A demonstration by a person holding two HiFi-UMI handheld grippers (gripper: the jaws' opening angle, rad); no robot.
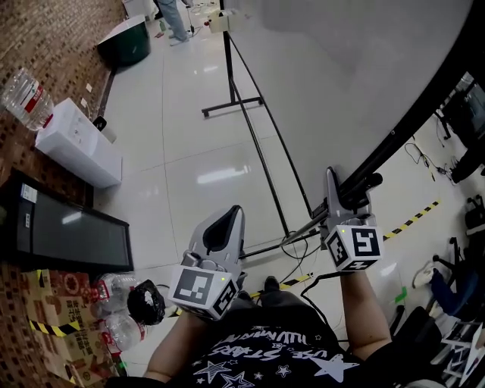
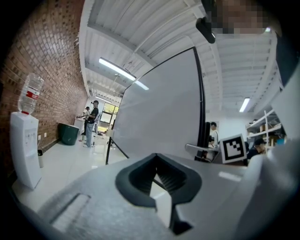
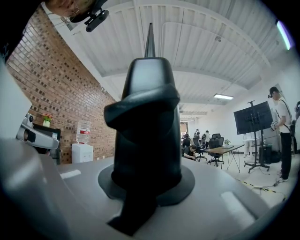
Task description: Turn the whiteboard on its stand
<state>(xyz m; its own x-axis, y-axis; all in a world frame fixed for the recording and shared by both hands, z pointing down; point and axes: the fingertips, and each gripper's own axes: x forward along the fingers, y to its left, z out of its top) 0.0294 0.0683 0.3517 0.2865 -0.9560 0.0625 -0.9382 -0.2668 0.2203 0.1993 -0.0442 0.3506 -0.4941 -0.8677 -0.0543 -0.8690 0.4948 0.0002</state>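
Nearest, the left gripper [image 1: 233,214], a grey two-jaw tool with a square-marker cube at its back, is held level in front of the person's black star-printed shirt [image 1: 265,360]. In the left gripper view its jaws [image 2: 156,157] meet at the tips with nothing between them. It is clear of the board.

Just to its right and a little further out, the right gripper [image 1: 337,193] has its jaws clamped onto the black frame edge [image 1: 394,136] of the large grey-white whiteboard [image 1: 356,68]. In the right gripper view that black rim [image 3: 145,117] fills the gap between the jaws, and both press against it, open only as far as the rim is thick.

The whiteboard rises from the right gripper toward the far right of the floor, hung on a thin black metal stand [image 1: 254,132]. The stand's cross foot [image 1: 231,107] rests on the glossy white tiled floor [image 1: 197,167]. Loose black cables [image 1: 292,244] lie on the floor beside the stand's near foot, and a strip of yellow-and-black tape [image 1: 413,221] runs along the floor to the right.

Along the brick-wall edge of the floor sit:
- clear plastic bottles [image 1: 114,292] and a printed cardboard box [image 1: 57,307], nearest;
- a flat black cabinet [image 1: 64,231];
- a white water dispenser [image 1: 79,144] topped with a clear bottle [image 1: 23,98];
- a dark green bin [image 1: 125,42], furthest along.

A person [image 1: 173,19] stands at the far edge of the floor.
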